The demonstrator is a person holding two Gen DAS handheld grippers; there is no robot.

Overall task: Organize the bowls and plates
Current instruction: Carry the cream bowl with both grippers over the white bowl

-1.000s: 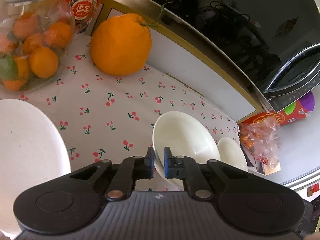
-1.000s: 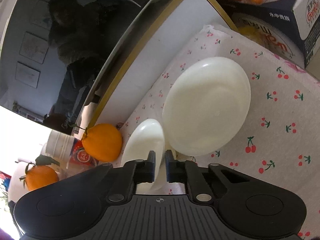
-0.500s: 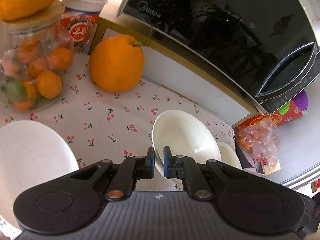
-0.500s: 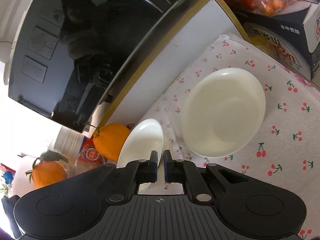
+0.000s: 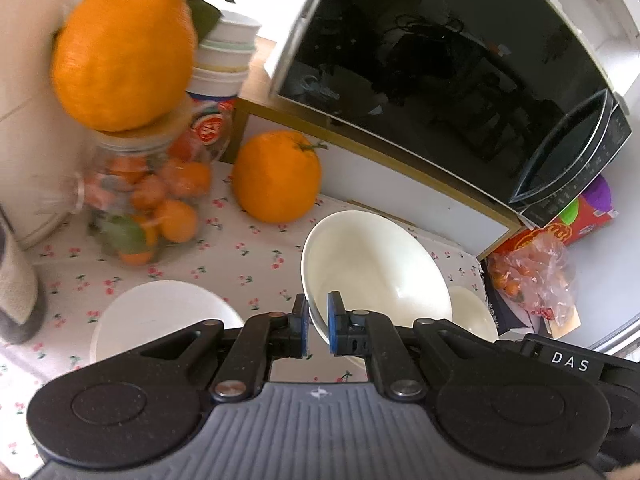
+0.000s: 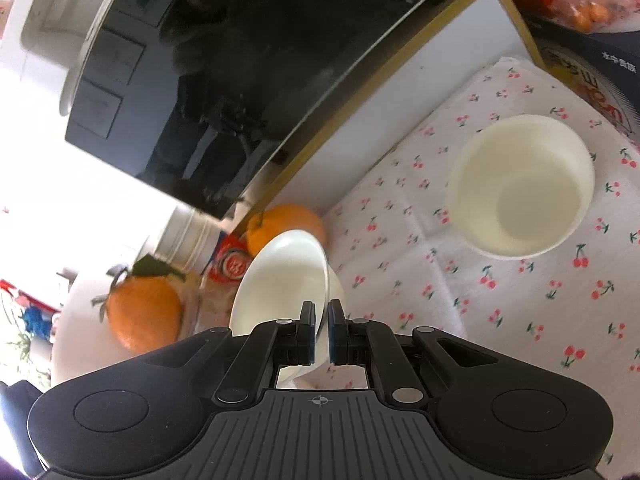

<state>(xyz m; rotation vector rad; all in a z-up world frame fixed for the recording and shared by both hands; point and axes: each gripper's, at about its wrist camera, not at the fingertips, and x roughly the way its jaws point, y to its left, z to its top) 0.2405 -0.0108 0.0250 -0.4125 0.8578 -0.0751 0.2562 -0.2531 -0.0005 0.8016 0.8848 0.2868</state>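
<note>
While the left gripper (image 5: 318, 330) is pinching the near rim of the bowl (image 5: 376, 276), its blue pads closed on the thin wall with one inside and one outside, the right gripper (image 6: 320, 332) is clamping a white rim the same way in its own view. Judging by the surroundings, both are gripping one bowl, though neither view is showing both grips together. The bowl is hanging tilted, apparently clear of the cloth (image 5: 248, 264), with its mouth facing up and toward the left hand's camera. What the next move is turning on is where the other dishes are lying. The small bowl (image 6: 520, 192) is sitting upright on the cloth, beyond the held bowl and to its right, close to the cloth's right edge, so it is lying on the right hand's side and well apart from the grip. The plate (image 5: 160, 312) is resting on the cloth to the left, just beside the left gripper and nearer that hand. Since the held bowl is looking wider than the small one, the plate is probably the better base for it.
</note>
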